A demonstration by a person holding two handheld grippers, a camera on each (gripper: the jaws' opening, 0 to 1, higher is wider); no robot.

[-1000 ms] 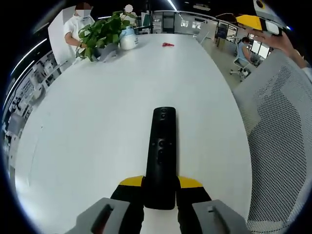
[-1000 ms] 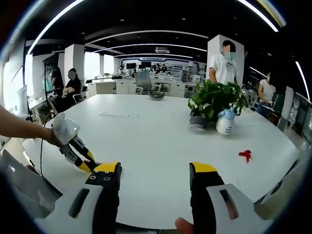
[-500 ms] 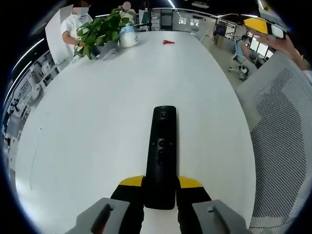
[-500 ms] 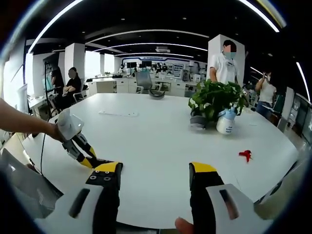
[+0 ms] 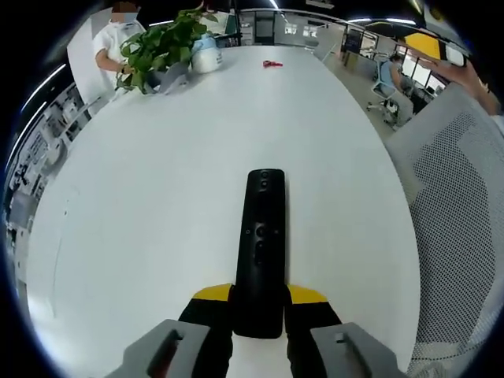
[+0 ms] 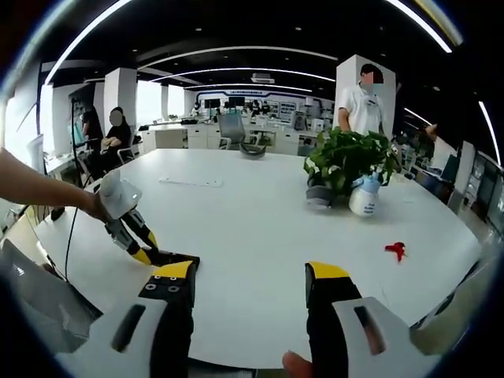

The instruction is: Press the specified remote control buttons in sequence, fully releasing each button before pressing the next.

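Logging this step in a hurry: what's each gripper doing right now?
Left gripper: shut on the black remote control, held by its near end over the white table.
Right gripper: open, holding nothing.

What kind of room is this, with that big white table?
Most likely an open-plan office or meeting area. A large white table with a potted plant on it, desks and office chairs behind, long ceiling light strips, and people standing about all suggest it.

At the bottom of the frame our right claw [image 6: 250, 287] stands with its jaws apart over the white surface [image 6: 252, 216]. At left, our left claw [image 6: 150, 253] grips the black remote [image 6: 178, 258]. A potted plant [image 6: 346, 167] and spray bottle [image 6: 365, 197] sit at upper right.
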